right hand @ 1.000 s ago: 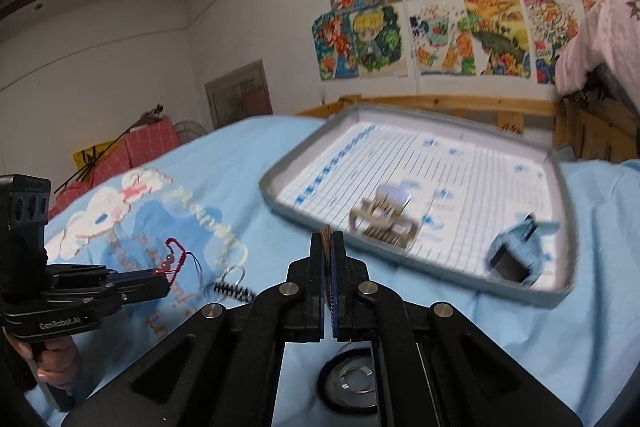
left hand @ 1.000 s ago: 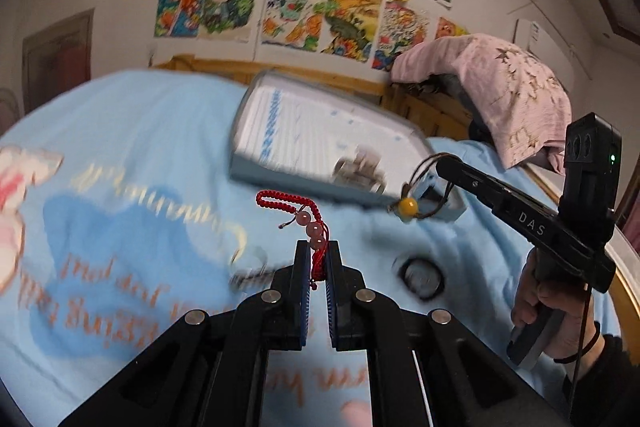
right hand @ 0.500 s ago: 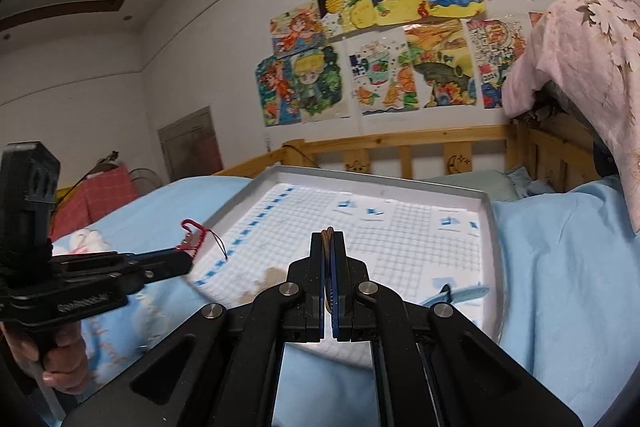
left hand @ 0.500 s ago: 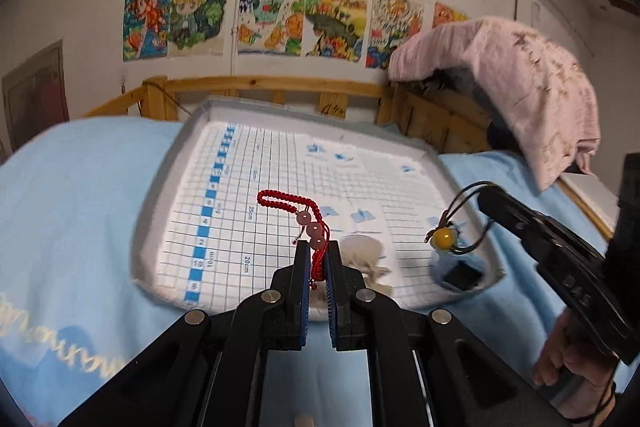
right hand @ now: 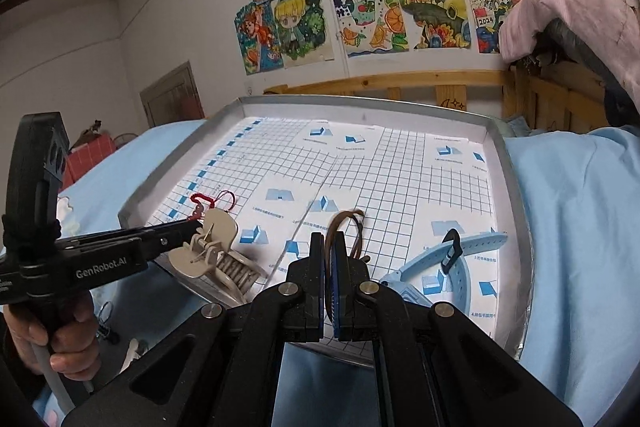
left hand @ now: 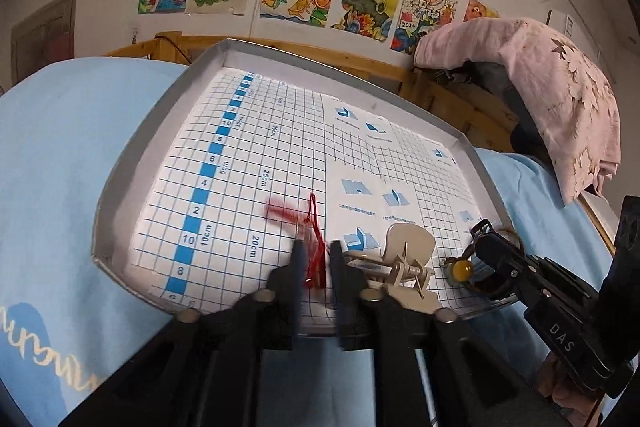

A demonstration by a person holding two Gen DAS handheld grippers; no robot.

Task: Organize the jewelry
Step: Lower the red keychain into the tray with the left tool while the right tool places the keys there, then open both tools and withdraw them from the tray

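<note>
A grey tray (left hand: 120, 163) lined with blue grid paper lies on the blue bed; it also shows in the right wrist view (right hand: 516, 195). My left gripper (left hand: 316, 247) is open over the tray's near edge, and the red cord bracelet (left hand: 312, 227) hangs blurred between its fingers. My right gripper (right hand: 330, 239) has its jaws slightly apart, with the brown cord necklace (right hand: 348, 223) running between them. The necklace's amber bead (left hand: 460, 270) hangs below the right gripper in the left wrist view.
A beige hair claw clip (left hand: 404, 259) lies in the tray by the near rim, also in the right wrist view (right hand: 212, 247). A light blue watch (right hand: 452, 259) lies at the tray's right. A wooden bed rail (right hand: 400, 83) and a pink blanket (left hand: 552, 99) stand behind.
Both grippers moved forward and down over the tray's near edge. My left gripper's jaws opened and the red bracelet is dropping. My right gripper's jaws parted slightly around the necklace cord.
</note>
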